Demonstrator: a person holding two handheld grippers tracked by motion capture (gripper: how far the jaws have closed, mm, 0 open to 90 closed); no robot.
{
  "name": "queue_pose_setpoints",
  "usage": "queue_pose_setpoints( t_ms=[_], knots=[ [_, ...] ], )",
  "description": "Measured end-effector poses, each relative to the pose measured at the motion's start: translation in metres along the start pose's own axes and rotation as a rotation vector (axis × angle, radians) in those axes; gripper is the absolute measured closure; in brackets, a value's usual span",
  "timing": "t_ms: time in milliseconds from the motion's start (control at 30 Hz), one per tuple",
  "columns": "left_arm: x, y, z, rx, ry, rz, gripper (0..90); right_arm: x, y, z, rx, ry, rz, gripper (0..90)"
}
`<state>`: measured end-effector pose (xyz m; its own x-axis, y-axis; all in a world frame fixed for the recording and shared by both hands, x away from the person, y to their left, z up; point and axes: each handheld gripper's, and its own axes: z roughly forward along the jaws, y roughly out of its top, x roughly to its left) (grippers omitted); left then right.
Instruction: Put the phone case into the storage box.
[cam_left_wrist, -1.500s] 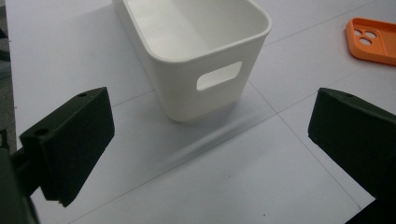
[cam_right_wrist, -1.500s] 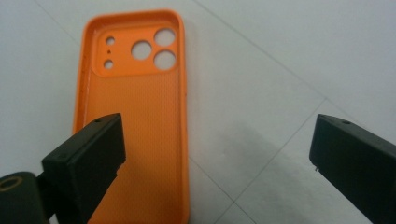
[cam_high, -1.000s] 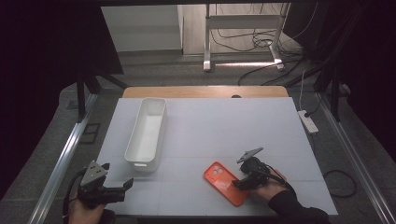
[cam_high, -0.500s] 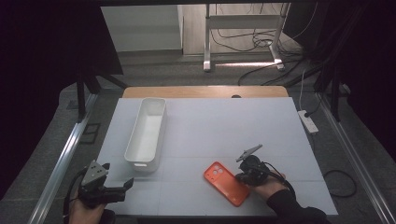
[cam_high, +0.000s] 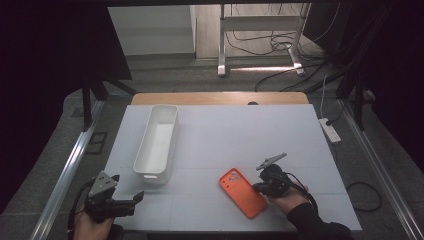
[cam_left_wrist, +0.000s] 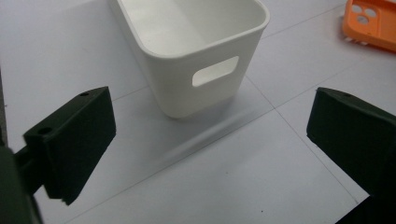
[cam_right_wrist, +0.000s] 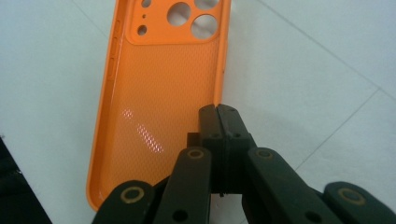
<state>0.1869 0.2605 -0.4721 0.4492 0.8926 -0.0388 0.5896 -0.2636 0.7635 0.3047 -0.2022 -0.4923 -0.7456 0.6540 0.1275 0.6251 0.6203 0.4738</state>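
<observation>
The orange phone case lies open side up on the white desk, near the front edge, right of the white bin. Since a second ago, the right claw has been closing, and its jaws now pinch the case's right rim. The case has stayed put, long axis diagonal, camera cutouts pointing away and left. The left claw stands spread, holding nothing.

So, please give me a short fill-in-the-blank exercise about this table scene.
1. The phone case is ____ in colour.
2. The right gripper has its jaws shut on the case's side ____.
3. The left gripper has its jaws ____.
4. The white bin holds ____.

Missing words: orange; wall; open; nothing
</observation>
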Motion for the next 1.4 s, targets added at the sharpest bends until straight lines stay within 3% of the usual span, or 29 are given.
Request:
queue_pose_setpoints(
  t_ms=[233,500,1033,1400],
  knots=[
    [0.0,0.002,0.0,-0.021,-0.025,-0.017,0.0,-0.001,0.001,-0.01,-0.062,-0.003,-0.005,89.6],
    [-0.008,0.01,0.006,-0.024,-0.05,0.019,0.0,-0.004,0.003,-0.019,-0.116,0.001,0.0,89.5],
    [-0.03,0.034,0.024,-0.051,-0.163,0.078,0.0,-0.003,0.008,-0.038,-0.231,0.004,-0.002,89.5],
    [-0.04,0.051,0.038,-0.077,-0.215,0.085,0.0,-0.003,0.012,-0.047,-0.293,0.001,0.004,89.5]
  ],
)
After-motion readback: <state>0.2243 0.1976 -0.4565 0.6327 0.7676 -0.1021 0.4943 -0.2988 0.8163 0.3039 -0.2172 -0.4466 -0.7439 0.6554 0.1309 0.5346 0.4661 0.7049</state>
